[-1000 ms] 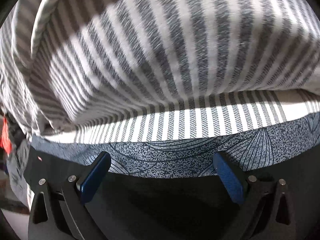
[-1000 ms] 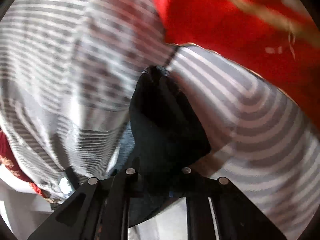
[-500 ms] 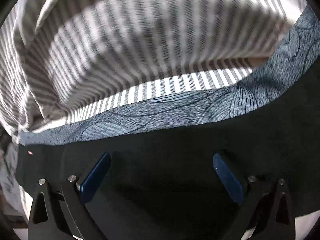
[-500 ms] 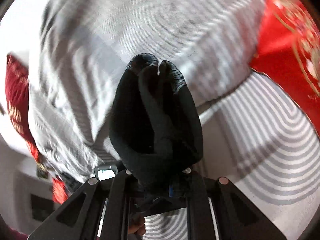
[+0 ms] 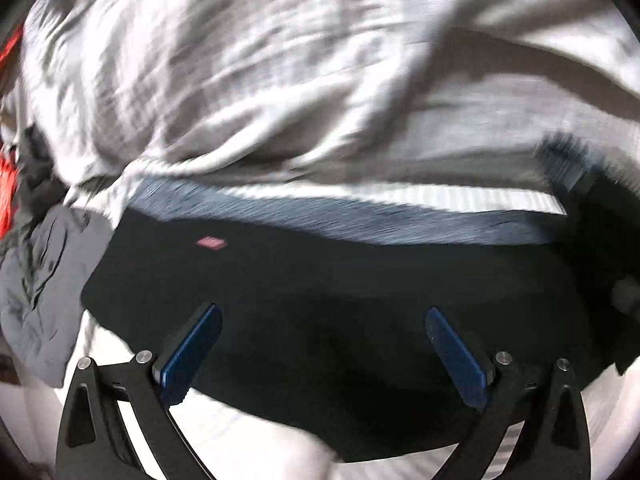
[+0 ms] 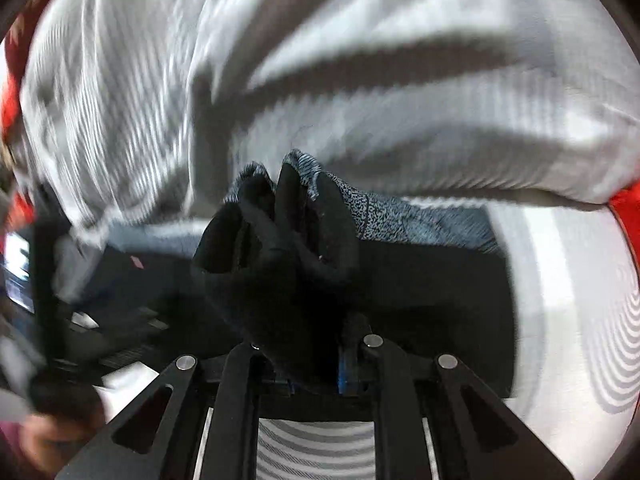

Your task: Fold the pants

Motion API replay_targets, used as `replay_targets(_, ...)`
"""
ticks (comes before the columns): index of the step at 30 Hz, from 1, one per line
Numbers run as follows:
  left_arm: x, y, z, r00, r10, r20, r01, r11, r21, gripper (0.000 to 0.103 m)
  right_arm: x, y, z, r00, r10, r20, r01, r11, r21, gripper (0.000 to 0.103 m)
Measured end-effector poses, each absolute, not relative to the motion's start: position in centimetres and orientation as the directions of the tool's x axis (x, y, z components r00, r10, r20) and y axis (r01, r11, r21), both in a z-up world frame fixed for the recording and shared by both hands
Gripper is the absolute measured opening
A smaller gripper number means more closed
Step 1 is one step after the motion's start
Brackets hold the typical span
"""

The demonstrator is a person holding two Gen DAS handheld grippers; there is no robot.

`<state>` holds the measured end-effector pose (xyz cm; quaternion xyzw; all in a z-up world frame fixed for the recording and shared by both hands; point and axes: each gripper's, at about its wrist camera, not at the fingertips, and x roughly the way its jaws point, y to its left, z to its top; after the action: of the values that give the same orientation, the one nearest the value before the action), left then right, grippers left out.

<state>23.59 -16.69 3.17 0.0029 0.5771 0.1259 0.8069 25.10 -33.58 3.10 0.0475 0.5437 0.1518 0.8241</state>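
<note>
Right tongs [image 6: 316,376] are pinching a bunched bit of the black pants [image 6: 280,248]. Left tongs [image 5: 324,344] are gaping wide over the pants [image 5: 320,300], lying on the striped bed [image 5: 460,196]. Soft and floppy, they are best gripped at an edge.

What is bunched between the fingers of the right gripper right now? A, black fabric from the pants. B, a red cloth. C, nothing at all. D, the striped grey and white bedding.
A: in the right wrist view the right gripper has its fingers closed on a wad of the black pants, while the striped bedding lies behind it, ungripped.
</note>
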Motion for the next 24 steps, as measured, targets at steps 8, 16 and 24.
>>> replay_targets(8, 19.7, -10.5, 0.5, 0.255, 0.217, -0.942, -0.241, 0.958, 0.156, 0.103, 23.0, -24.3, -1.0, 0.389, 0.039, -0.920, -0.321, 0.942, -0.096, 0.070)
replay_targets(16, 21.5, -10.8, 0.9, 0.275, 0.158, -0.948, -0.202, 0.974, 0.104, 0.103, 19.0, -25.5, 4.0, 0.467, 0.137, -0.874, -0.439, 0.894, -0.094, 0.072)
replay_targets(24, 22.6, -14.6, 0.0, 0.275, 0.109, -0.955, -0.111, 0.991, 0.081, 0.103, 19.6, -25.8, 2.9, 0.525, 0.053, -0.849, -0.479, 0.843, -0.243, 0.064)
